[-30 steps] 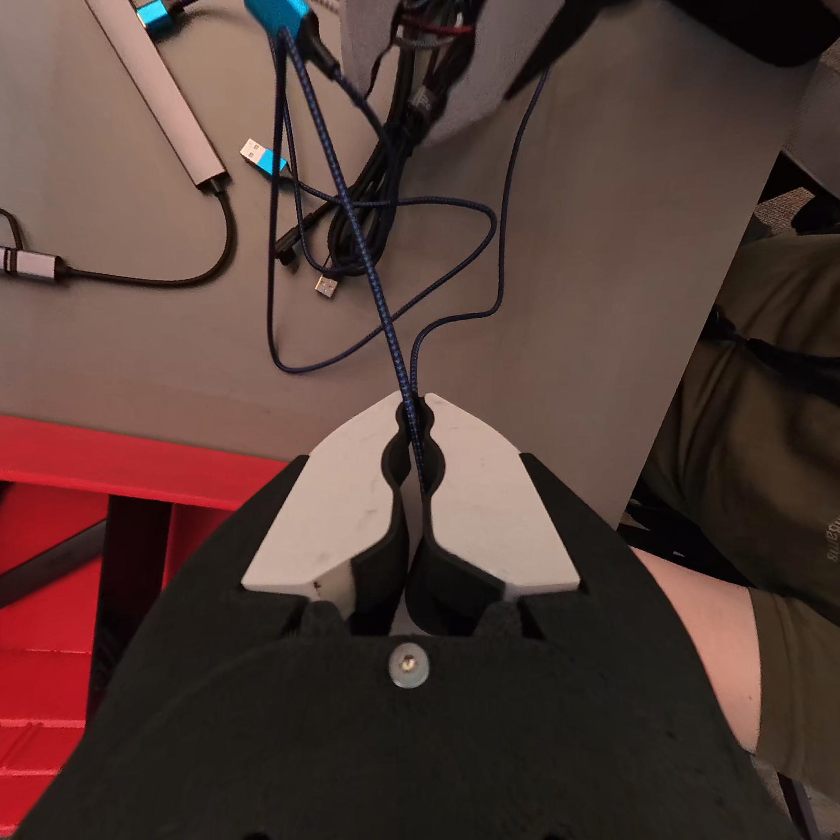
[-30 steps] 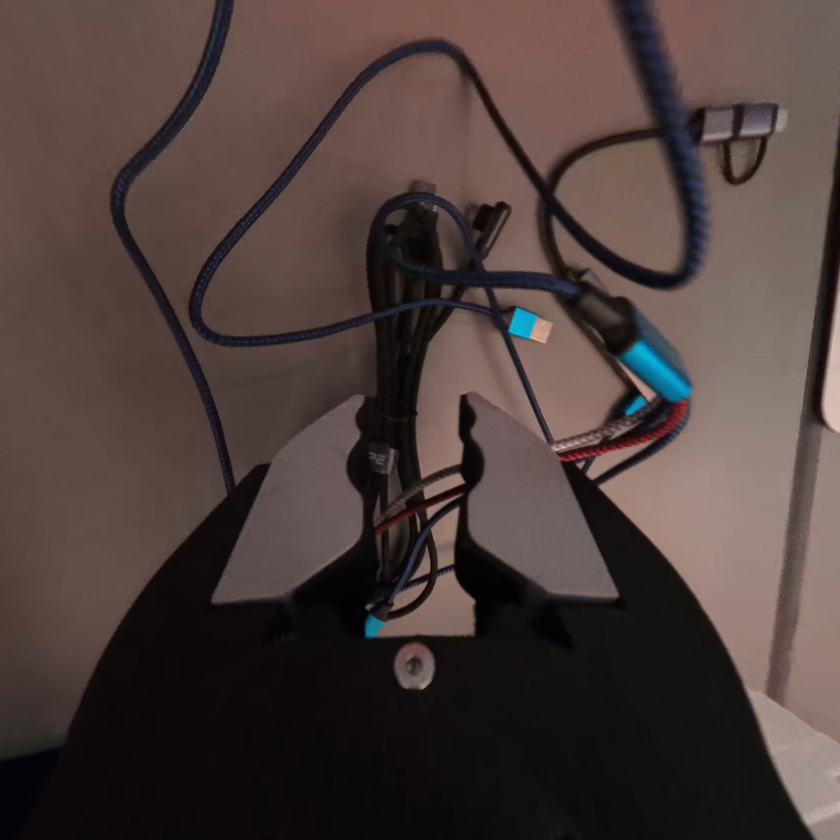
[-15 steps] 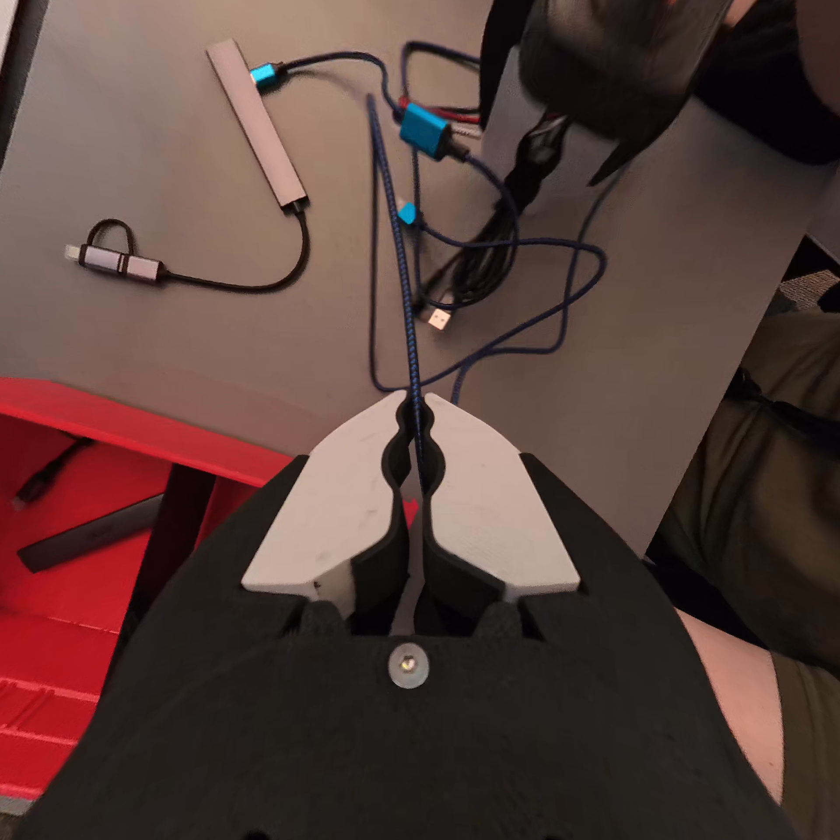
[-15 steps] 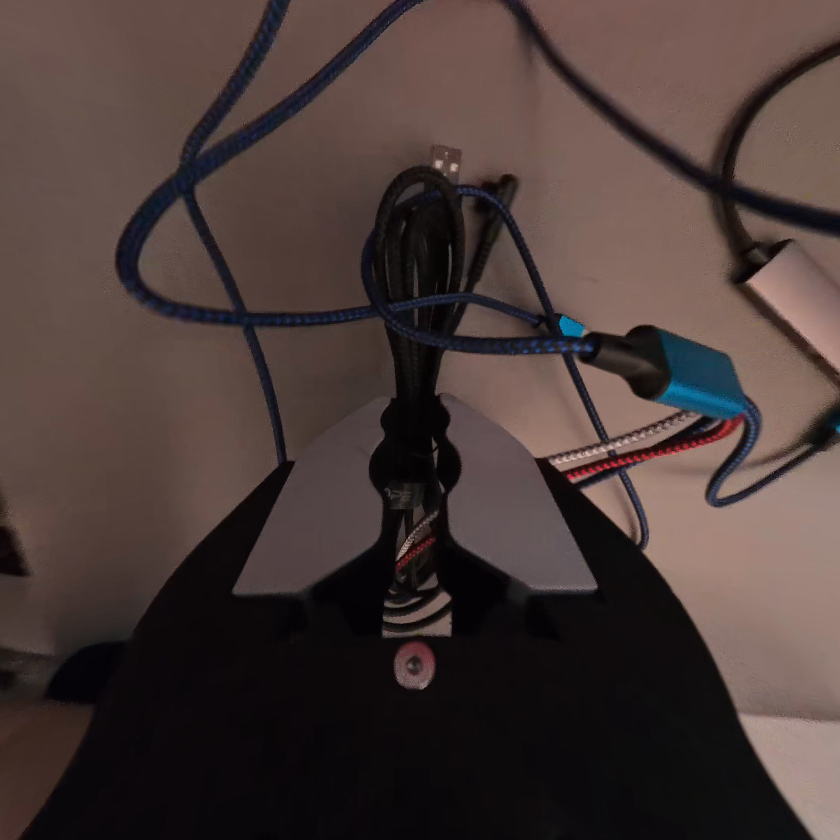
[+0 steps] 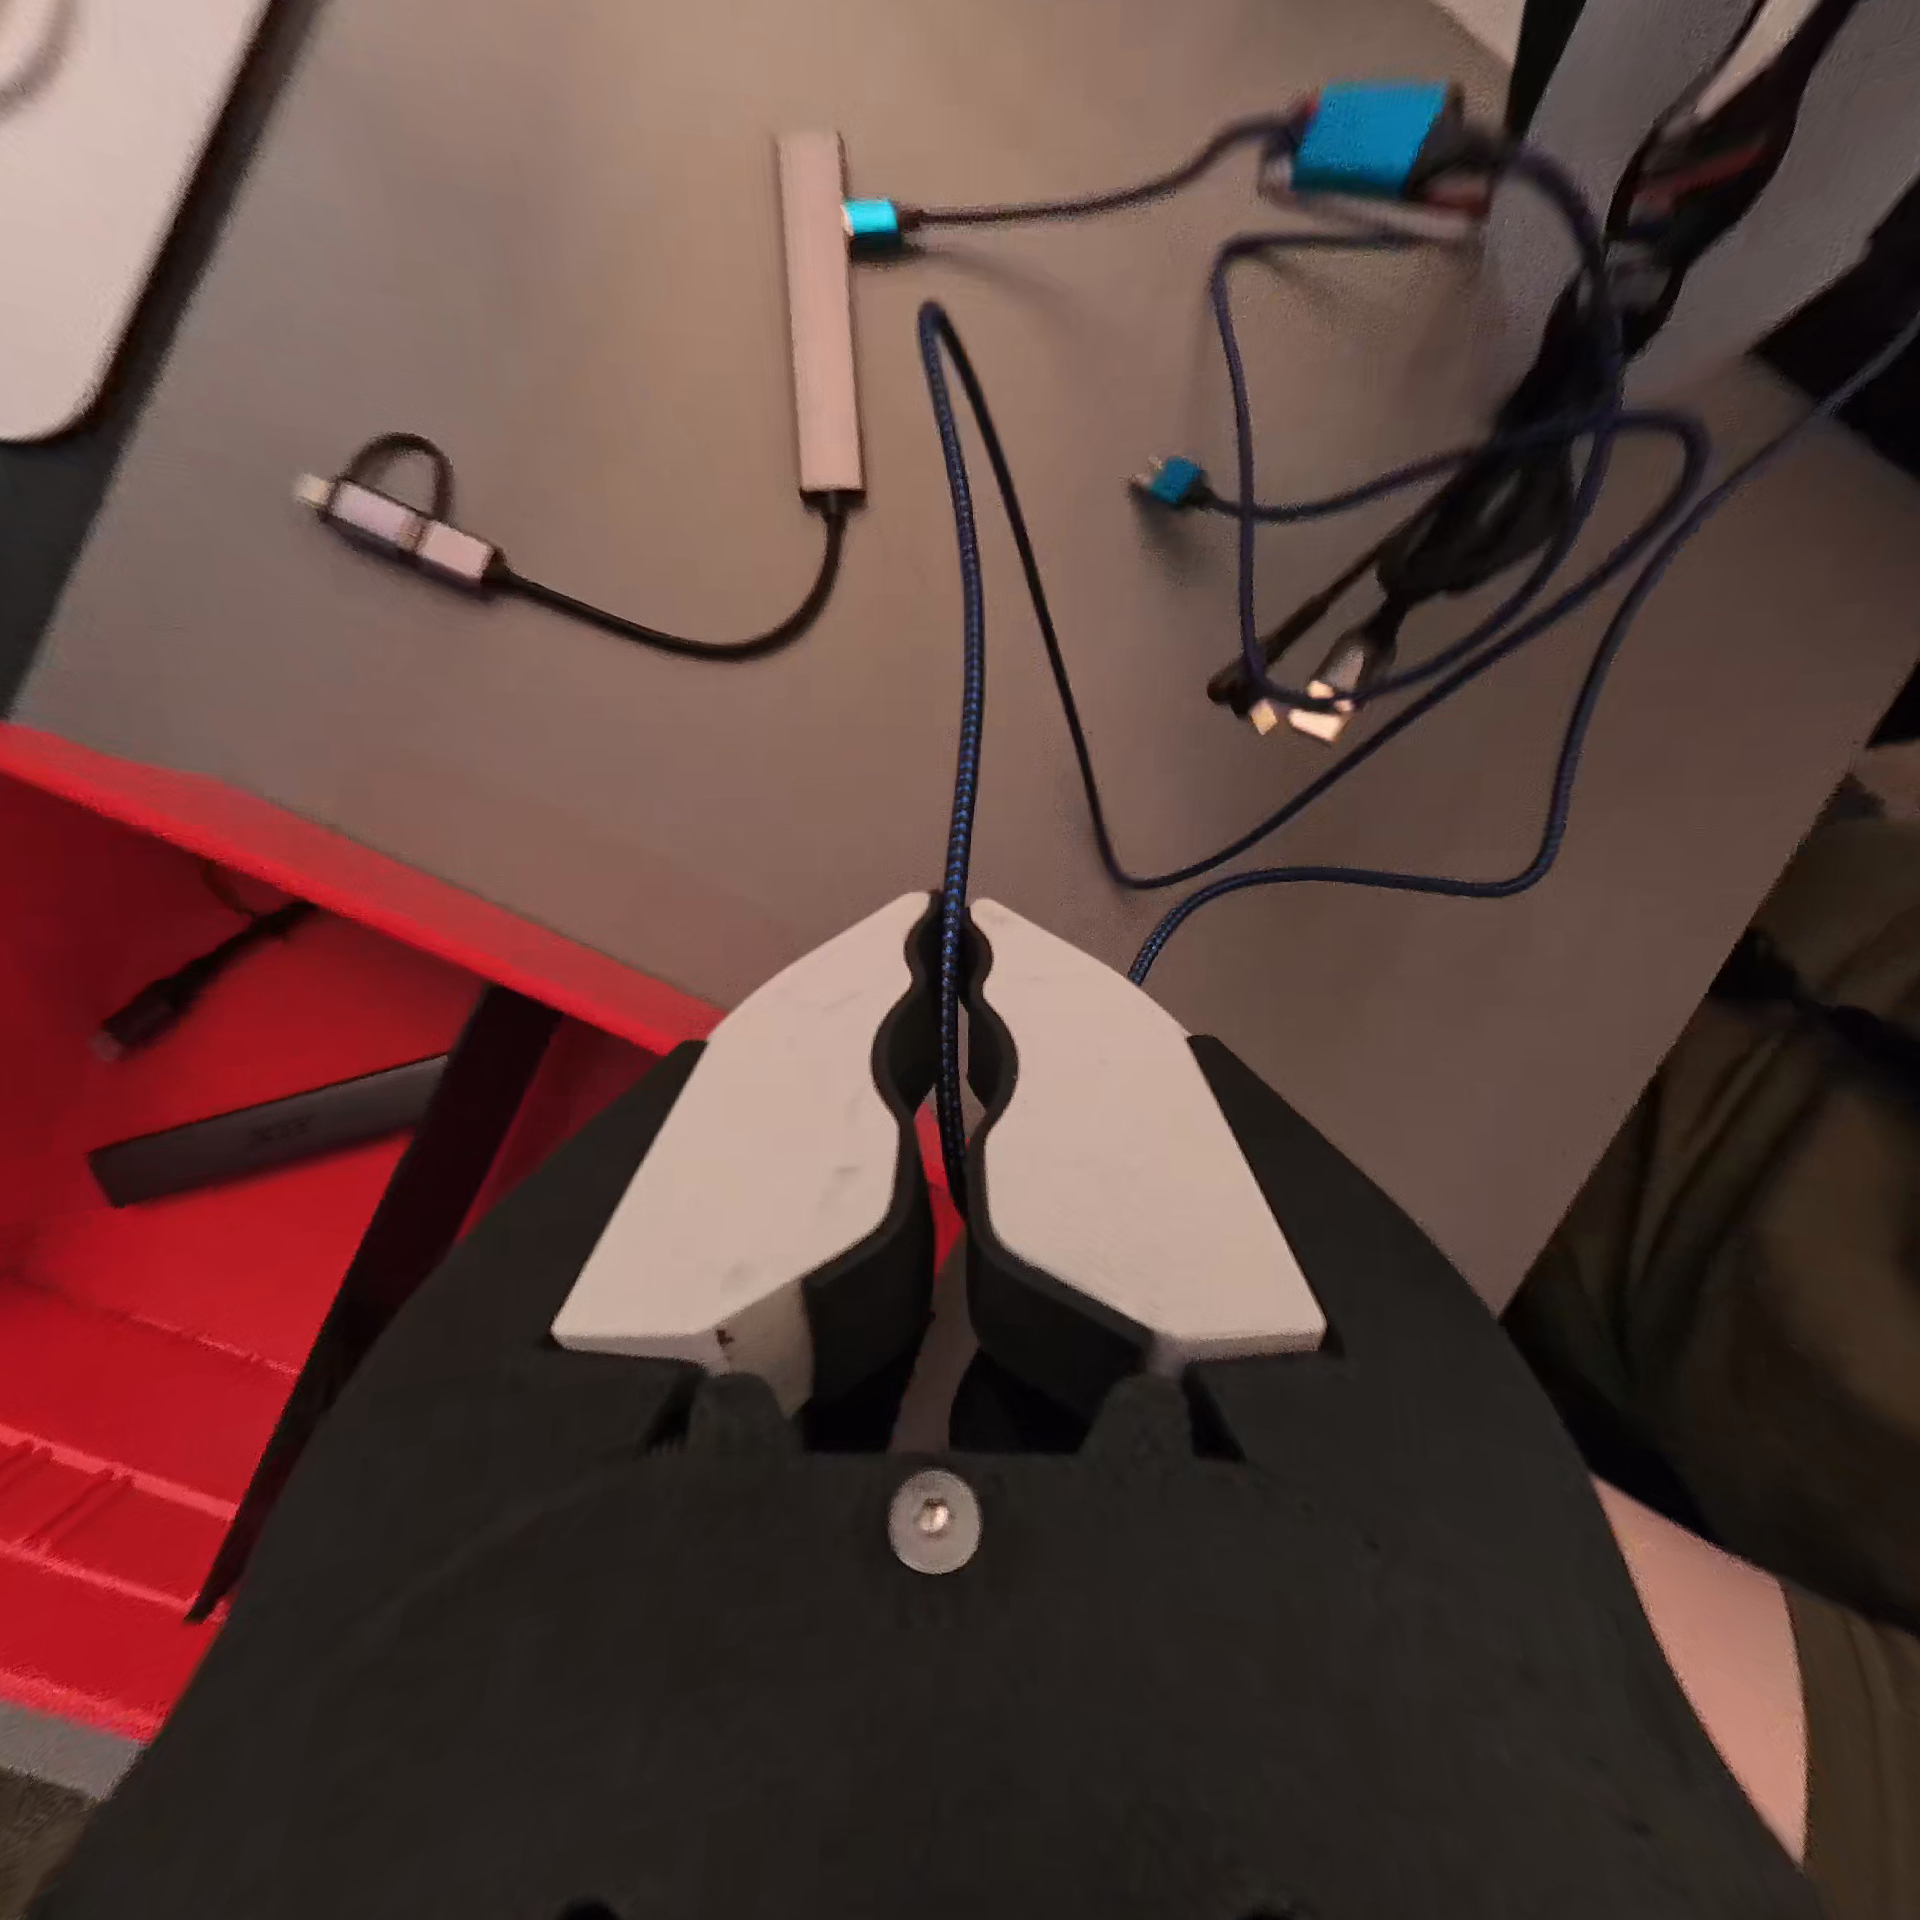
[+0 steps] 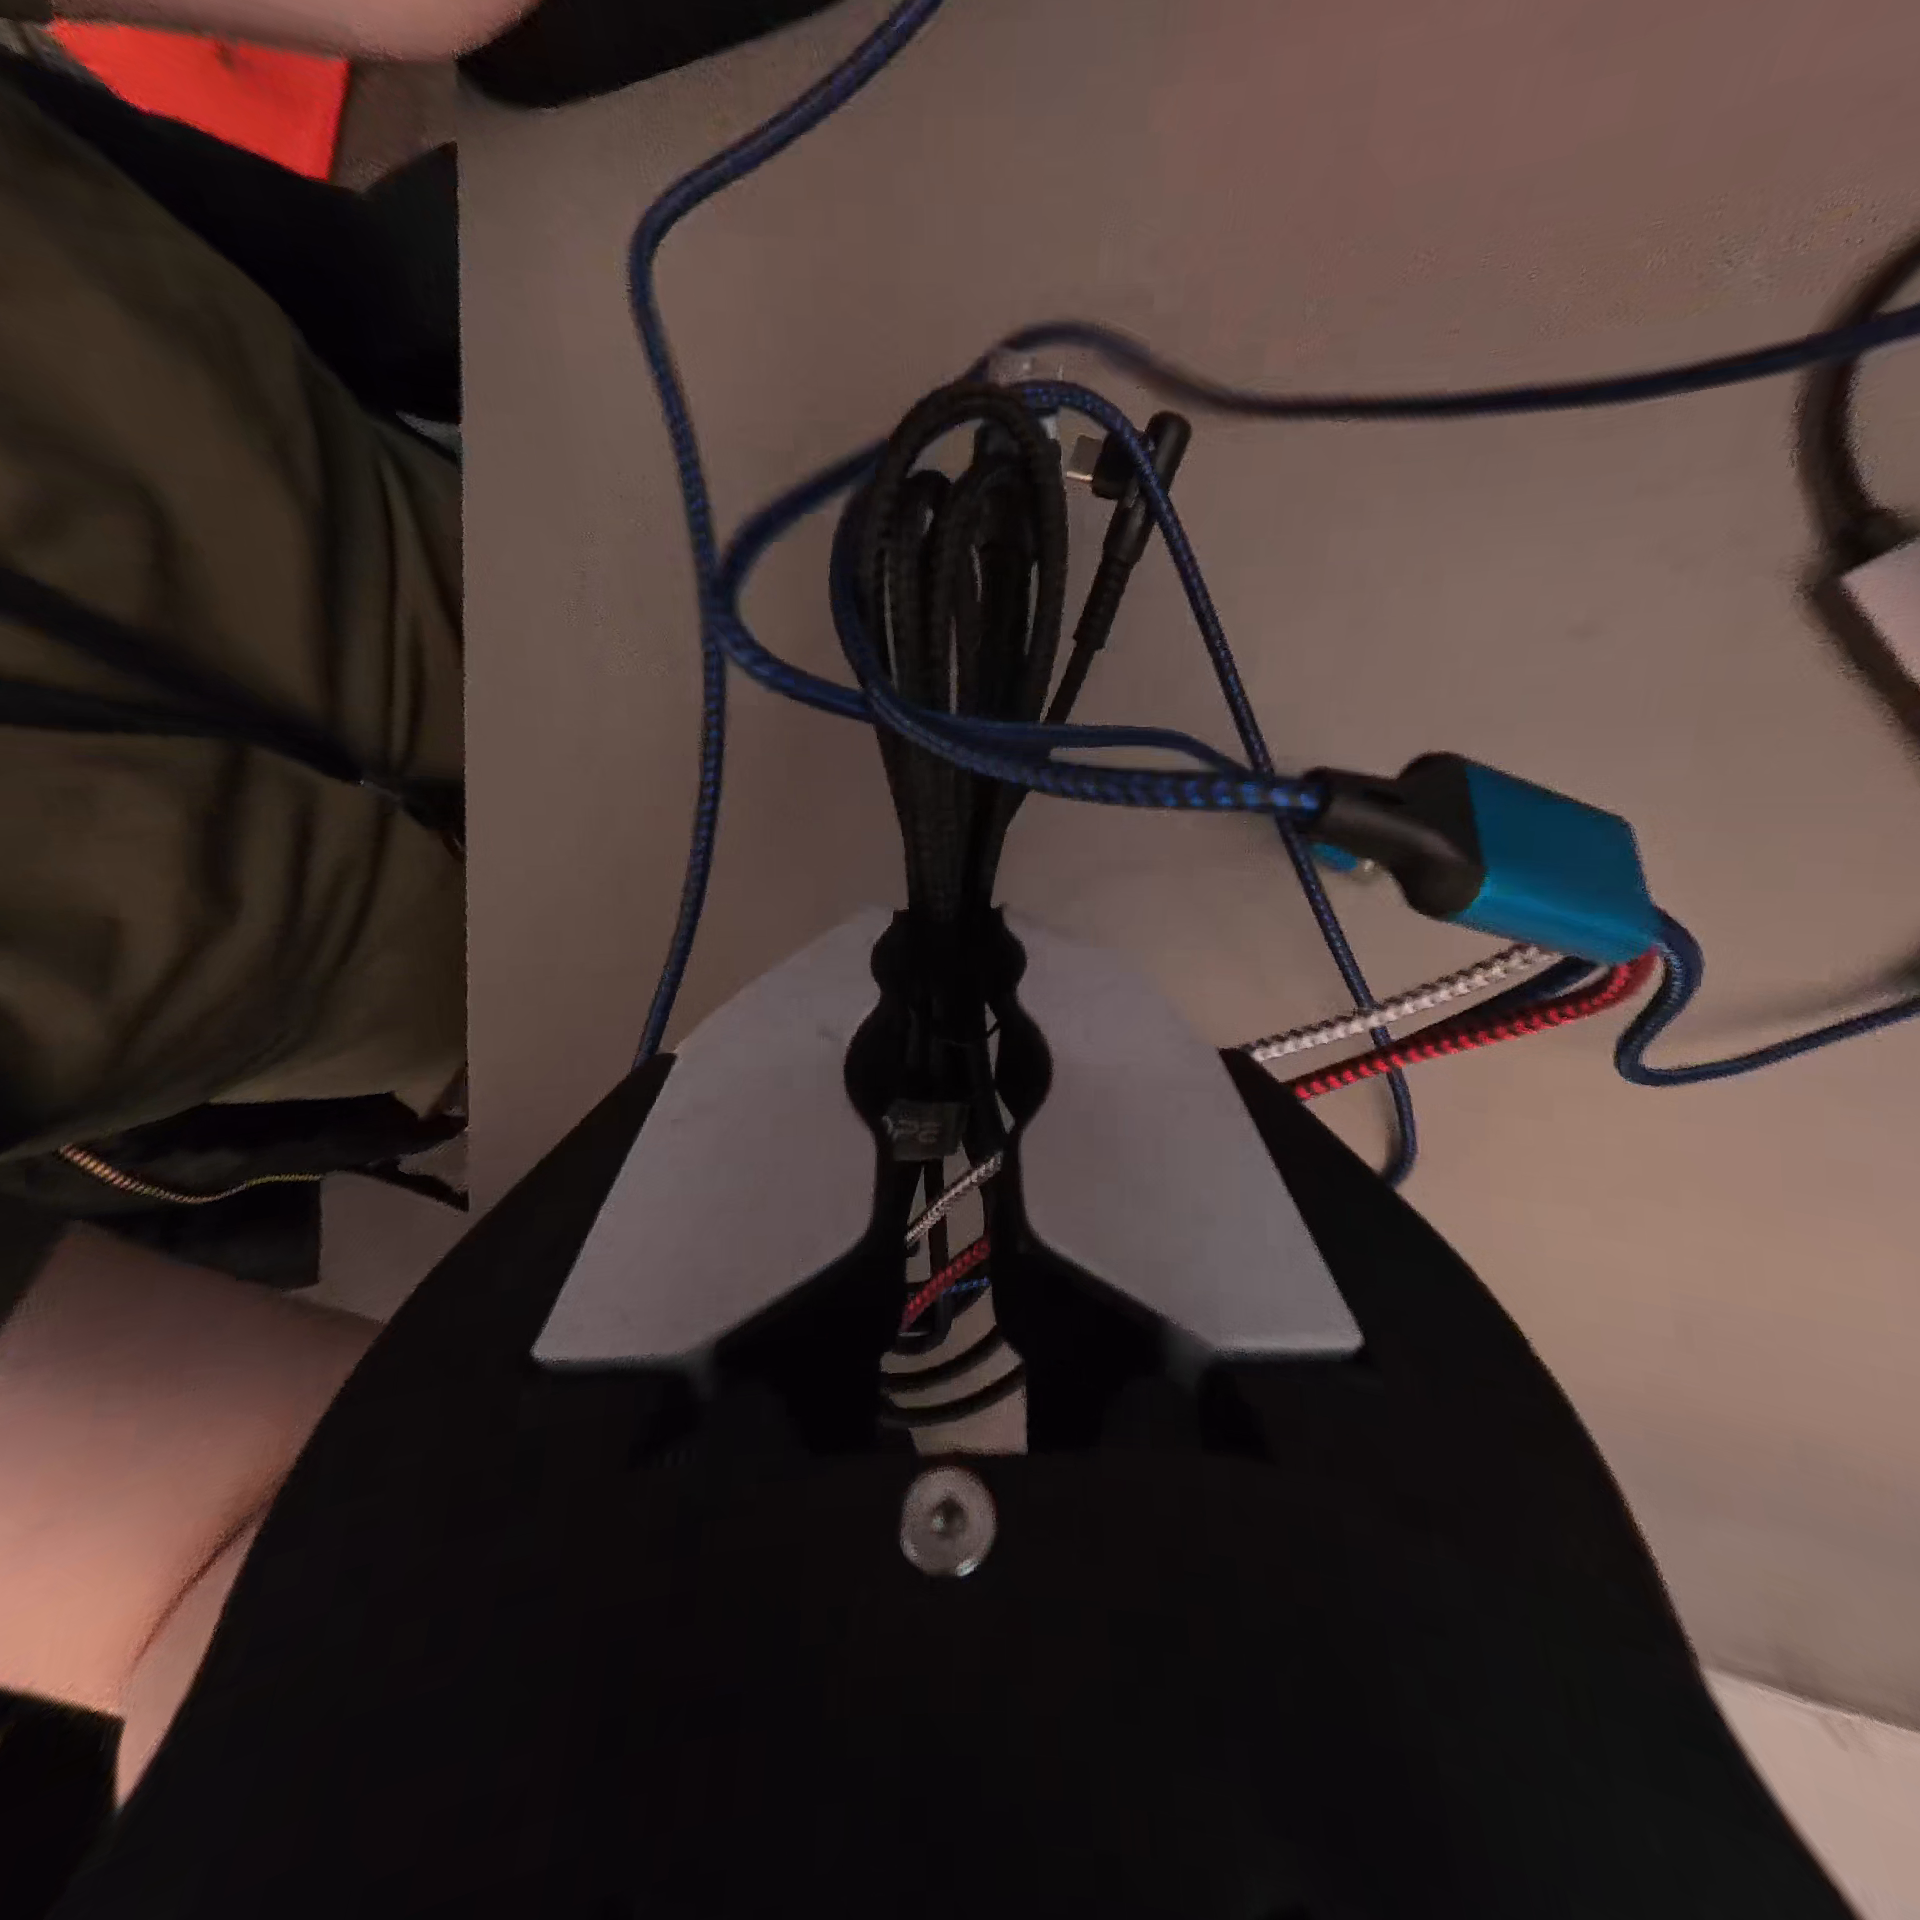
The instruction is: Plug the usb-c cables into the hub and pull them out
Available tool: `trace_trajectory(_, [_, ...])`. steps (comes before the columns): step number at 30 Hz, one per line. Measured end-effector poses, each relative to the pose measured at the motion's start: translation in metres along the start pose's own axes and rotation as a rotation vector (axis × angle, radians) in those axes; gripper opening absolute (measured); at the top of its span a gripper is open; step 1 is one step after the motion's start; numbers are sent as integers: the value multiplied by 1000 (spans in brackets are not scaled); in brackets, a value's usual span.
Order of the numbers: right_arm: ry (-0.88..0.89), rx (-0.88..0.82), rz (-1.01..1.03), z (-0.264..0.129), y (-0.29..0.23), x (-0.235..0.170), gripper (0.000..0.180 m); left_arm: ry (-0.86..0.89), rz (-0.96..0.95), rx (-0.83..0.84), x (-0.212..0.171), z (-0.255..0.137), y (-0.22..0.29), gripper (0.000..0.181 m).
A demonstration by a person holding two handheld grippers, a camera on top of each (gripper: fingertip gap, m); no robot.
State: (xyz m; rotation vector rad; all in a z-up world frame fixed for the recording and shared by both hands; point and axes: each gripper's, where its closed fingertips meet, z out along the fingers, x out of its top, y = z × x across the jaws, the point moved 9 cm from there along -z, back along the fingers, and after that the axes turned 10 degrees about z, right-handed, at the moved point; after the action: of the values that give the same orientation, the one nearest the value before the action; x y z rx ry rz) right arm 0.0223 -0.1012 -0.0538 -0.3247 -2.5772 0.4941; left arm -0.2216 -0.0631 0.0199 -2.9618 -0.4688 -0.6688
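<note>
My left gripper [image 5: 948, 914] is shut on a blue braided cable [image 5: 966, 665] and holds it above the grey table [image 5: 520, 312]. The slim grey hub [image 5: 821, 312] lies ahead on the table with one blue plug [image 5: 871, 218] in its side. My right gripper [image 6: 948, 920] is shut on a black cable bundle [image 6: 951, 644] that hangs from it, tangled with blue cable and a blue splitter block [image 6: 1527, 862]. That block also shows blurred in the left wrist view [image 5: 1366, 135], with the bundle [image 5: 1496, 520] below it.
The hub's black lead ends in a grey adapter [image 5: 410, 525] to its left. A red bin [image 5: 208, 1091] at the table's near edge holds another dark hub [image 5: 260, 1138] and a cable. A person's olive-clad leg [image 5: 1714, 1247] is at the right. A white pad [image 5: 94, 177] lies far left. The grippers' ends are close to 20 cm from one another.
My left gripper has pulled back and up with the blue cable, so the hub looks farther off. My right gripper closed on the black bundle and lifted it toward the person.
</note>
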Motion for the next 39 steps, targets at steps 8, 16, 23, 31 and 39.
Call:
trace_trajectory(8, [89, -41, 69, -16, 9, -1, 13, 90, 118, -170, 47, 30, 31, 52])
trace_trajectory(16, [196, -19, 277, -23, 29, 0, 13, 114, 161, -23, 90, 60, 67, 87])
trace_trajectory(23, [258, 44, 393, -29, 37, -4, 12, -40, 225, 283, 107, 115, 76, 112])
trace_trajectory(31, [241, 5, 389, -32, 39, -8, 13, -105, 263, 428, 101, 116, 63, 48])
trace_trajectory(39, [132, -39, 365, -24, 41, -15, 13, -67, 254, 231, 93, 97, 65, 14])
